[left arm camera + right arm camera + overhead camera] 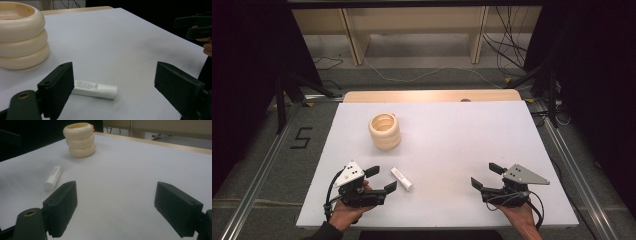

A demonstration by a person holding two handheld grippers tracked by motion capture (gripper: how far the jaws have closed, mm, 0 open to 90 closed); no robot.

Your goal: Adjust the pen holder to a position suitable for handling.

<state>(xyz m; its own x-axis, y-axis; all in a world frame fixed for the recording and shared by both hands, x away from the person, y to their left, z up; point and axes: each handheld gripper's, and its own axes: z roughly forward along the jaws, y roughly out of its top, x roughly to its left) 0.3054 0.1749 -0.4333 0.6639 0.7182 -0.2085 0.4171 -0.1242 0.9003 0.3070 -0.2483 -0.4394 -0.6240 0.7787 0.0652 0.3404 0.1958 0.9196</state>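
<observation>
- At the left of the table, our left gripper (379, 179) rests low near the front edge, its jaws spread wide and holding nothing.
- Just beyond its tips lies the white tube (401, 178), flat on the white table (452, 150), its cap end toward us in the high view. In the left gripper view the tube (96, 89) lies crosswise in front of the jaws, one end hidden behind the left jaw, not yet between the pads.
- Farther back on the left stands the cream ringed holder (385, 131), upright, open at the top, well apart from the tube.
- We judge the step in hand to be the approach to the tube: nothing is gripped yet and the left gripper is the nearest to it.
- The next move, as we read it, calls for easing the left gripper forward and down so the jaws straddle the tube across its narrow width, then closing. Since it is round and lying flat, it may roll away if one pad touches first.
- At the right, our right gripper (485, 176) sits near the front edge, jaws also spread and empty, well apart from the tube.
</observation>
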